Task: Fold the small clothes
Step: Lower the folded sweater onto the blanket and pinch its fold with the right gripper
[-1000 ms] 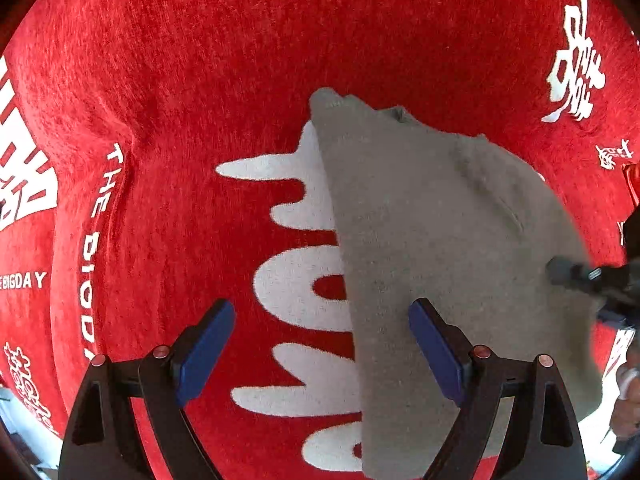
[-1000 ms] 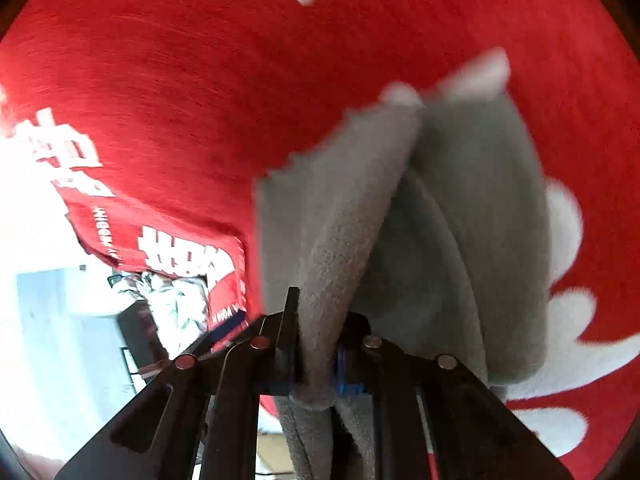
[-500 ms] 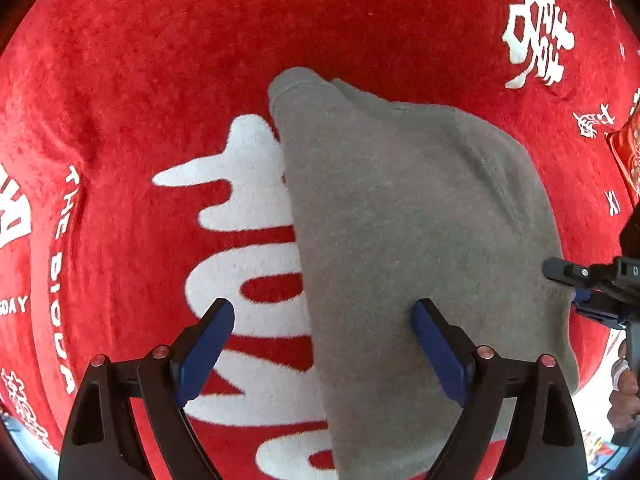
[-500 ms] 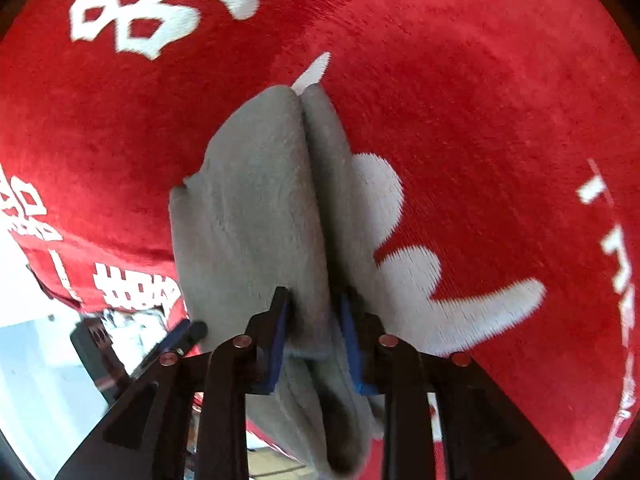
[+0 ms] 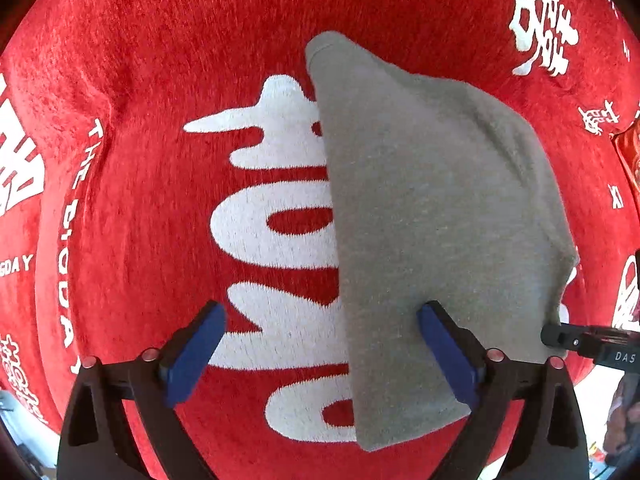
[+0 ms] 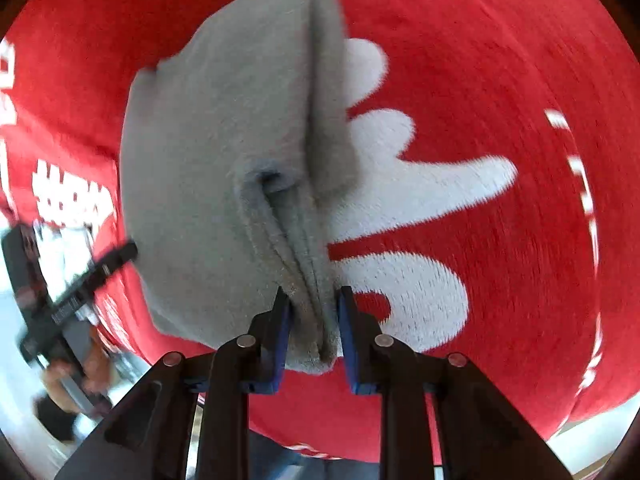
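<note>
My right tongs (image 6: 312, 320) have a bunched edge of the grey garment (image 5: 432, 220) between their blue pads, and the jaws are closing on it again after loosening a moment ago; the pads sit against the folds on both sides. A second ago this hand held the cloth up in a hanging drape. Now the garment has come down onto the red cloth (image 5: 200, 60) that covers the tabletop, and lies there as a folded wedge over the big white lettering (image 5: 280, 200), with only my end still pinched up.

My left tongs (image 5: 320, 344) are spread wide and opening a little further, holding nothing. One pad hangs over the bare red cloth, the other over the grey garment near its long straight edge. The garment has slid toward that hand since a second ago, so its edge now runs between the two pads.

I judge this fold as nearly laid: the layers are stacked, with a small puckered pocket near my right grip. The next job is probably to let that end drop flat, or to take the near edge with the left for another fold.
</note>
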The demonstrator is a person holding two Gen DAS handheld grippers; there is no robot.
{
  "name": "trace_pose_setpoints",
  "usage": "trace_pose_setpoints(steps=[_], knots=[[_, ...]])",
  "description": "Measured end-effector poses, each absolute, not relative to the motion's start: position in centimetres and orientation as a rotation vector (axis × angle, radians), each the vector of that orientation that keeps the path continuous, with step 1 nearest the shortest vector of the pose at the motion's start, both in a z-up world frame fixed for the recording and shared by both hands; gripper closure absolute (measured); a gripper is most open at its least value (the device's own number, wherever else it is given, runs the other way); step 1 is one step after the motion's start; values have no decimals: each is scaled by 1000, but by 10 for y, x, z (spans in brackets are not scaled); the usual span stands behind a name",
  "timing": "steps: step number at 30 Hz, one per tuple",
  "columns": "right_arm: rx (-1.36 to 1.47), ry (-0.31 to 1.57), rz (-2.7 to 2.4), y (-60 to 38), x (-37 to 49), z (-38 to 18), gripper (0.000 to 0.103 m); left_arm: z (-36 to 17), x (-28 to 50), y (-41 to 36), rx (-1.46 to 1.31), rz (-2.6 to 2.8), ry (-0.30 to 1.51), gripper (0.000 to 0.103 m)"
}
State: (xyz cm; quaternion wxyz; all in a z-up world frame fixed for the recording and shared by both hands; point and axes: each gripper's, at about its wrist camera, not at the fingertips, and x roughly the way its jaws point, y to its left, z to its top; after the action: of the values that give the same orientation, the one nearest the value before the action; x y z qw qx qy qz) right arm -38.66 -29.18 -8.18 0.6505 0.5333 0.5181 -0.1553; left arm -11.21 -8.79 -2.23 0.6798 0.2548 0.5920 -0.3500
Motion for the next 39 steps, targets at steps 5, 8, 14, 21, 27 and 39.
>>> trace_pose_setpoints(steps=[5,8,14,21,27,39], knots=[[1230,1154,-426,-289,-406,-74,74,-24,-115,-87,589,-815,1338,5],[1273,1129,-469,-286,-414,-71,70,-19,-117,-89,619,-826,1321,5],[1276,1124,-538,-274,-425,-58,54,-12,-117,-86,653,-850,1299,5],[1269,1060,-651,-278,-441,-37,43,-10,-102,-71,621,-802,1327,5],[1256,978,-692,-301,-436,-21,37,-3,-95,-63,574,-770,1291,1],[1200,978,-590,-338,-376,-22,37,-12,-72,-87,573,-721,1346,1]])
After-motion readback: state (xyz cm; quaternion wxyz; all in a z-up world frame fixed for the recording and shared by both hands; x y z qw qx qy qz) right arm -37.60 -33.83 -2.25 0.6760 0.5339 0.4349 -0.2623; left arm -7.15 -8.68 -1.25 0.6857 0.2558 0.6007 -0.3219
